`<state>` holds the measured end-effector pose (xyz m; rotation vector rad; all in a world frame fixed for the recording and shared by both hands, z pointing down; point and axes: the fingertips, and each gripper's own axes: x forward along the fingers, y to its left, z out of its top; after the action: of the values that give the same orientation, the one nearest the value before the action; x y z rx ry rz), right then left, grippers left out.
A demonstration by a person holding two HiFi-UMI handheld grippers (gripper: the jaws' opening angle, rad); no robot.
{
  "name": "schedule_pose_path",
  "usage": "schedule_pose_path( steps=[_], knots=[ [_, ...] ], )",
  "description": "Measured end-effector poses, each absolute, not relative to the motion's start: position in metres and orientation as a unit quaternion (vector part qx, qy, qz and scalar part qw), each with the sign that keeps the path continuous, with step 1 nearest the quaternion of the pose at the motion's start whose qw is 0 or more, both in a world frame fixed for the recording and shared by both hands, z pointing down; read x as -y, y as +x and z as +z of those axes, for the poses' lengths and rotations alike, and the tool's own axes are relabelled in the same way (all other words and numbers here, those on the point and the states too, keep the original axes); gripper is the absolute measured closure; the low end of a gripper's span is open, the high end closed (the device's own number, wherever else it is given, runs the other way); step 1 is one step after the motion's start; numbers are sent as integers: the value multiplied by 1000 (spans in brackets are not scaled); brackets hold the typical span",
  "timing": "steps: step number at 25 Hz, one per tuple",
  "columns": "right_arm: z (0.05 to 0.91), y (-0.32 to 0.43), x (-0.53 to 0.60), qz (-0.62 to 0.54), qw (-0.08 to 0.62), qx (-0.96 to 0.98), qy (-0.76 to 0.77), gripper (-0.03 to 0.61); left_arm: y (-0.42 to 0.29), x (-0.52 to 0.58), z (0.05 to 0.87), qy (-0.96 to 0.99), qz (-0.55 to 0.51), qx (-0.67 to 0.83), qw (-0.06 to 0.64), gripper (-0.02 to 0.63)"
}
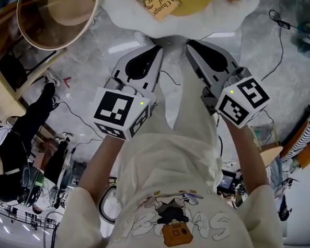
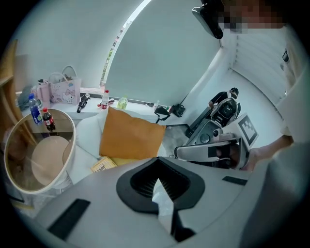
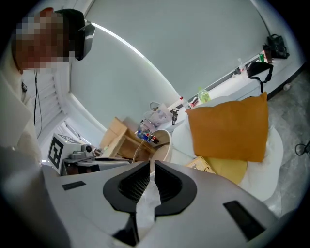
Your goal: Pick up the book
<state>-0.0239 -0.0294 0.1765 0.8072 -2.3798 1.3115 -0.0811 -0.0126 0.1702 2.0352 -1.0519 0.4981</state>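
Note:
The book [image 1: 154, 0], with a tan printed cover, lies on a white round cushioned seat [image 1: 171, 23] at the top of the head view, beside a mustard pillow [image 1: 196, 0]. In the left gripper view the book [image 2: 102, 165] peeps out under the upright orange pillow [image 2: 131, 135]. The right gripper view shows the book [image 3: 203, 164] below that pillow [image 3: 227, 128]. My left gripper [image 1: 156, 47] and right gripper [image 1: 191, 44] point side by side at the seat's near edge, short of the book. Both are shut with nothing in them: left gripper [image 2: 157, 167], right gripper [image 3: 151, 167].
A round wooden side table [image 1: 57, 15] with bottles [image 2: 41, 116] stands left of the seat. Cables [image 1: 277, 44] run over the grey floor. A person in black [image 1: 18, 138] sits at the left. A sill [image 2: 104, 99] behind the seat carries a bag and small items.

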Motion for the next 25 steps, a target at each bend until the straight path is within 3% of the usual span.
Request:
schedule_pose_path(
  steps=[19,25],
  knots=[
    [295,-30,25,544,86,785,286,531,-84,13,298,772,235,428,407,607],
    [331,-29,23,558,57,775,293,526,-83,14,336,774,240,442,384,607]
  ],
)
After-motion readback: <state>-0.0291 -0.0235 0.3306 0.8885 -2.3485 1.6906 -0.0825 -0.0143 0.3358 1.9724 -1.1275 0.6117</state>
